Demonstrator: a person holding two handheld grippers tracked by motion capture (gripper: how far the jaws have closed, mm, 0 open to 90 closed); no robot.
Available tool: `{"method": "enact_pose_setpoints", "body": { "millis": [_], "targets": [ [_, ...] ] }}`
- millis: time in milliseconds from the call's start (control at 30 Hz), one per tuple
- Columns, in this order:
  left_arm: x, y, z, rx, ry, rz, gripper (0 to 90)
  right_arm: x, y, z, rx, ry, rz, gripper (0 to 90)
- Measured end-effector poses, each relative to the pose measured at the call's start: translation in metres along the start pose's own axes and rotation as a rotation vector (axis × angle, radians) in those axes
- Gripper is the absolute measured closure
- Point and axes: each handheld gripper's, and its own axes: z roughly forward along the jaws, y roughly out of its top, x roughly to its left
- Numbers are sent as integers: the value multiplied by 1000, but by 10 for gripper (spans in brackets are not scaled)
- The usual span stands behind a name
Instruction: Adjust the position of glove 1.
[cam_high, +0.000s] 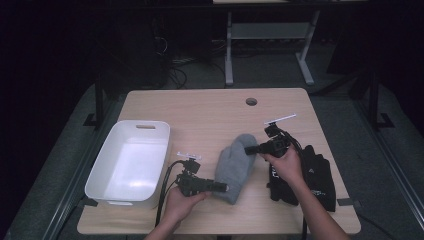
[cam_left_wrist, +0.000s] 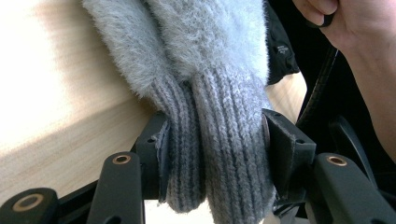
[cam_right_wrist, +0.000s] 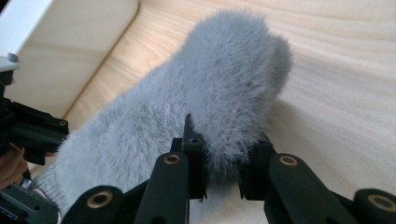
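Observation:
A grey fuzzy mitten (cam_high: 235, 165) lies in the middle of the wooden table, its ribbed cuff toward the person. My left gripper (cam_high: 223, 187) is shut on that ribbed cuff (cam_left_wrist: 219, 154), where two knit layers are squeezed between the jaws. My right gripper (cam_high: 248, 149) is shut on the mitten's fluffy fingertip end (cam_right_wrist: 233, 93), which bulges up above the jaws. The left gripper (cam_right_wrist: 32, 130) also shows at the left of the right gripper view, at the cuff end.
A white plastic bin (cam_high: 131, 162) stands empty at the left of the table (cam_high: 210, 107). Black gloves or garments (cam_high: 310, 177) lie at the right under the person's right forearm. A round cable hole (cam_high: 251, 101) is near the far edge.

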Motion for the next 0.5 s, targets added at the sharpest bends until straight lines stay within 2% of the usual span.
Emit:
{"method": "enact_pose_setpoints", "body": {
  "millis": [167, 300, 500],
  "targets": [
    [-8, 4, -6, -12, 0, 26, 477, 5, 4, -8, -16, 12, 10, 758],
    [-17, 8, -12, -24, 4, 50, 477, 13, 12, -16, -34, 9, -11, 758],
    [-26, 13, -22, -43, 11, 76, 475, 24, 21, -29, -52, 15, -13, 758]
  ]
}}
